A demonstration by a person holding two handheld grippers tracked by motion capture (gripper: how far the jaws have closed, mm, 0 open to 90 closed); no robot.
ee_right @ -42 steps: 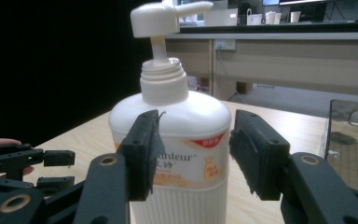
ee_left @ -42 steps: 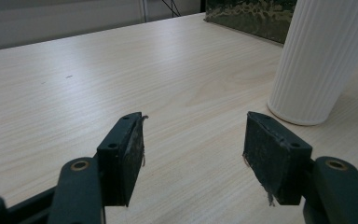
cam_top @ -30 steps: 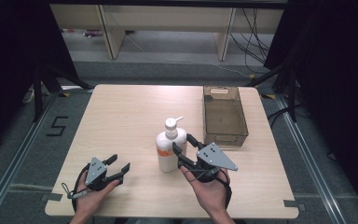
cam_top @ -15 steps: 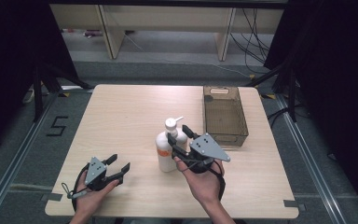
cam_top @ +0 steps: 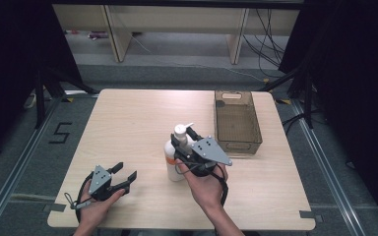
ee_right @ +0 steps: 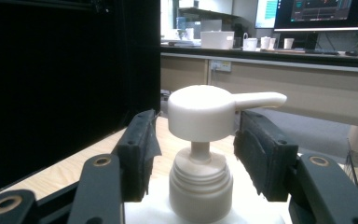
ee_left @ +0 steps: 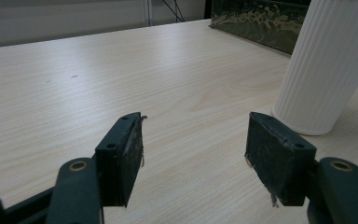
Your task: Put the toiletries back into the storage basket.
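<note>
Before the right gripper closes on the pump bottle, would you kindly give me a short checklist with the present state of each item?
1. Right gripper open: ok, a gap shows on each side of the pump neck.
2. Jaws straddle the neck of the pump bottle: ok, one pad on each side, below the pump head.
3. Bottle upright on the table: ok.
4. Spout clear of the jaws: ok, it points away past the right-hand pad.
5. Left gripper out of the way: ok, open, empty, low over the table beside the bottle.
6. Brown bin clear of the bottle: ok, it stands apart.
</note>
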